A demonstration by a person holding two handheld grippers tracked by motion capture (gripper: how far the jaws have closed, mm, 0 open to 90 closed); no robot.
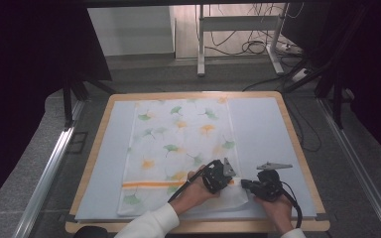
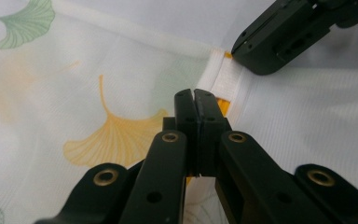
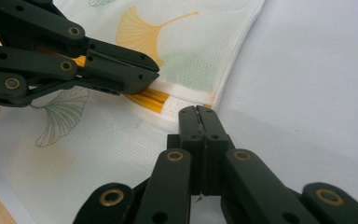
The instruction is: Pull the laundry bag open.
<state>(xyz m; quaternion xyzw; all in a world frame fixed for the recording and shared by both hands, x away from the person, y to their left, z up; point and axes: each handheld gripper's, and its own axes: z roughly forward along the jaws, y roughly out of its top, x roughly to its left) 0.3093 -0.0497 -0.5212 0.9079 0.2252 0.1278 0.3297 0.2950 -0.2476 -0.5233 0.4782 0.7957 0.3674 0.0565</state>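
Nearest me, my sleeves came in over the table's (image 1: 297, 144) front edge, and both hands sat at the near right corner of the ginkgo-print cloth (image 1: 178, 139), which lay flat on the pale mat (image 1: 263, 129) with that corner turned up over itself. My left gripper (image 2: 195, 95) had its jaws clenched together, tips resting on the fold just above the orange stripe (image 3: 149, 99); I could not tell whether any fabric was pinched between them. My right gripper (image 3: 196, 112) was likewise clenched, its tips at the white hem (image 2: 226, 77) beside the mat, again with no cloth clearly caught.

My worry was the grip. If either pair of jaws had only nipped the hem's edge, or nothing at all, the corner could slip free on the lift and the fold would flop back crooked. Pulling unevenly could also drag the whole cloth across the smooth mat and skew it.
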